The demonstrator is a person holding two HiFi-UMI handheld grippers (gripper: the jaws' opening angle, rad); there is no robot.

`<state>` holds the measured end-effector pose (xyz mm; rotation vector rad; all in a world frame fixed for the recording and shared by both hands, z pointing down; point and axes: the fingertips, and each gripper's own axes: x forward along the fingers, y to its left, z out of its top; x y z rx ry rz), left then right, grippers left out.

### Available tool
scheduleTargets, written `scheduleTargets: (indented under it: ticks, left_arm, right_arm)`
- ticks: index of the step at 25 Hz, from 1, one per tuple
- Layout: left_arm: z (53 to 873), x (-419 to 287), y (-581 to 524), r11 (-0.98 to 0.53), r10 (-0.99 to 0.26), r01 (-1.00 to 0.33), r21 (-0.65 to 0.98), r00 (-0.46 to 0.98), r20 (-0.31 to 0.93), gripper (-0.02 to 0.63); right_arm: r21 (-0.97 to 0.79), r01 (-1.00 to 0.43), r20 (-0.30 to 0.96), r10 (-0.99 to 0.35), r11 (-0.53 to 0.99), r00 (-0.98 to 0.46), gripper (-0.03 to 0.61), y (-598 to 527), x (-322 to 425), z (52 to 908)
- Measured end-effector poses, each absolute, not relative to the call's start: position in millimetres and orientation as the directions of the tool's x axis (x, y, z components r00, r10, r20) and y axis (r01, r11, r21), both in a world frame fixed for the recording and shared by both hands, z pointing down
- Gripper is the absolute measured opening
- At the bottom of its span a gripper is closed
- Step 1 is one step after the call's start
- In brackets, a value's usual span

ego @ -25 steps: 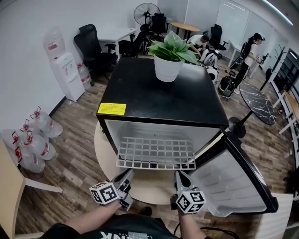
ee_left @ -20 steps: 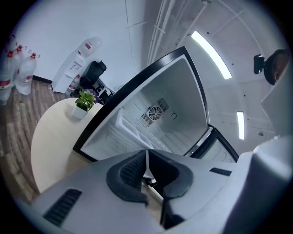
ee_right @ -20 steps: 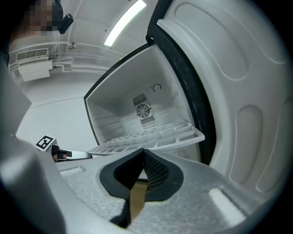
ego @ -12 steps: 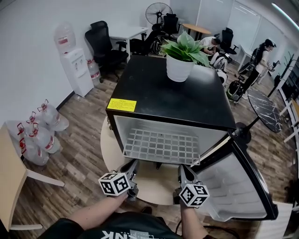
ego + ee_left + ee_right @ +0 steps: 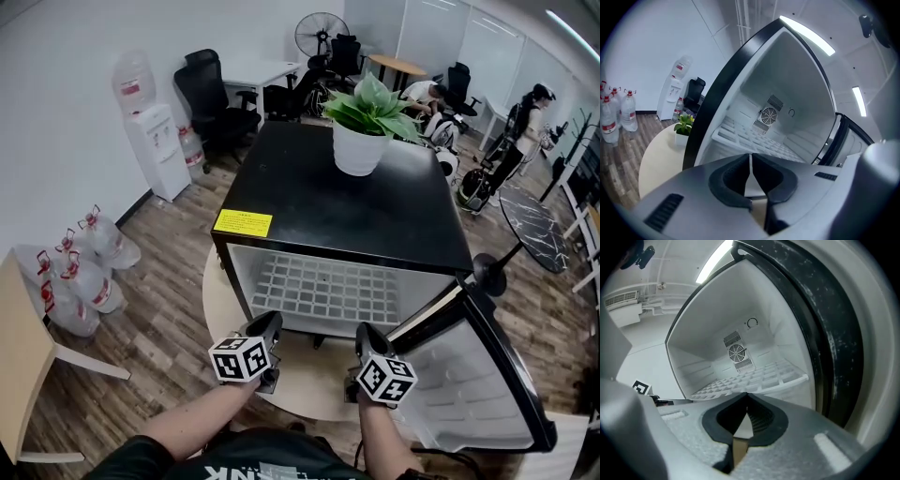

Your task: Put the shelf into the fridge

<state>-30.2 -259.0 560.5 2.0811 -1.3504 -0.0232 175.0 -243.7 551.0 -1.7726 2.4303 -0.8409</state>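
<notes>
White grid shelf point(image 5: 323, 292), black fridge point(image 5: 375, 211) (yellow sticker point(image 5: 243, 223) on top).

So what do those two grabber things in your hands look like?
Each one is a chunky silvery-grey tool with black ridged pads at its tip. The left gripper and the right gripper each carry a white cube printed with black square patterns. No cables show. The person wears a dark top with white lettering and short sleeves.
</notes>
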Motion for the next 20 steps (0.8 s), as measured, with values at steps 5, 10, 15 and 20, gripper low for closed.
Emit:
scheduleTargets:
  ticks: [5, 10, 15, 20]
  left_arm:
    - [564, -31, -271, -0.253, -0.835, -0.841, 0.479, 0.44, 0.331, 0.02]
    - [564, -28, -279, -0.258, -0.824, -0.856, 0.447, 0.437, 0.36, 0.02]
    - [560, -30, -285, -0.27, -0.828, -0.869, 0.415, 0.43, 0.361, 0.02]
    - [550, -30, -282, -0.302, -0.83, -0.866, 0.399, 0.444, 0.337, 0.02]
  right_arm:
    - [-0.44, -0.876, 0.291, -0.892, 0.196, -0.346, 0.006, -257, 176, 554]
    - [-0.451, -0.874, 0.294, -0.894, 0.181, -0.337, 0.006, -265, 178, 554]
    - [-0.451, -0.874, 0.296, -0.893, 0.184, -0.34, 0.006, -273, 177, 553]
    - [-0.454, -0.873, 0.294, -0.894, 0.181, -0.338, 0.006, -281, 178, 553]
